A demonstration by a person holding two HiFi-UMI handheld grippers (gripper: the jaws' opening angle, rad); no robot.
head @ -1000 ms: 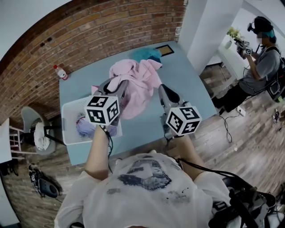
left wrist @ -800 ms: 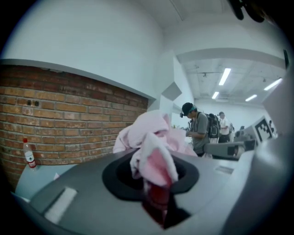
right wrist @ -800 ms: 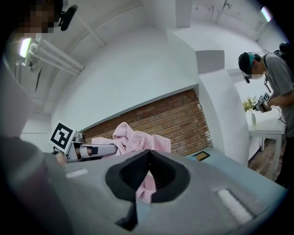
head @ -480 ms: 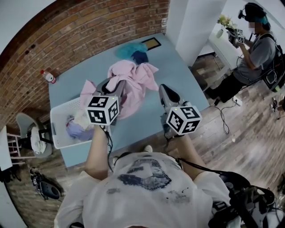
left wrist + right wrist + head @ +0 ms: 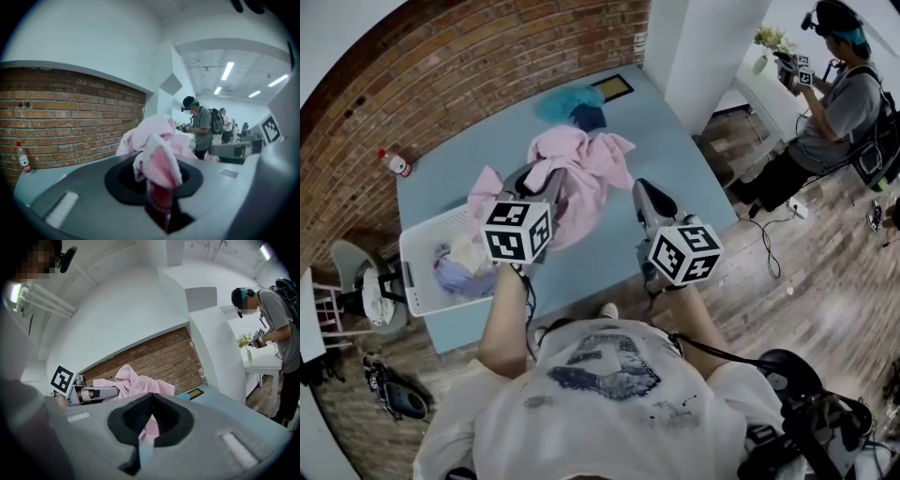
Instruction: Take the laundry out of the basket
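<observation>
A pink garment (image 5: 586, 183) hangs bunched over the blue table (image 5: 675, 178) between my two grippers. My left gripper (image 5: 546, 173) is shut on it: in the left gripper view a pink fold (image 5: 157, 140) comes up out of the closed jaws of this gripper (image 5: 159, 194). My right gripper (image 5: 642, 189) is at the garment's right edge, and a strip of pink cloth (image 5: 149, 427) sits in its shut jaws (image 5: 150, 401). The white laundry basket (image 5: 411, 248) stands at the table's left end and holds lavender cloth (image 5: 455, 277) and cream cloth (image 5: 469, 251).
A teal cloth (image 5: 565, 100) and a dark blue one (image 5: 588, 118) lie at the table's far end, next to a flat framed item (image 5: 614, 89). A bottle (image 5: 397, 164) stands by the brick wall. A white pillar (image 5: 694, 47) and another person (image 5: 844, 103) are at the right.
The table and basket have slid left and look smaller in the head view. A pink flap now shows left of the left gripper. Both grippers keep the same hold.
</observation>
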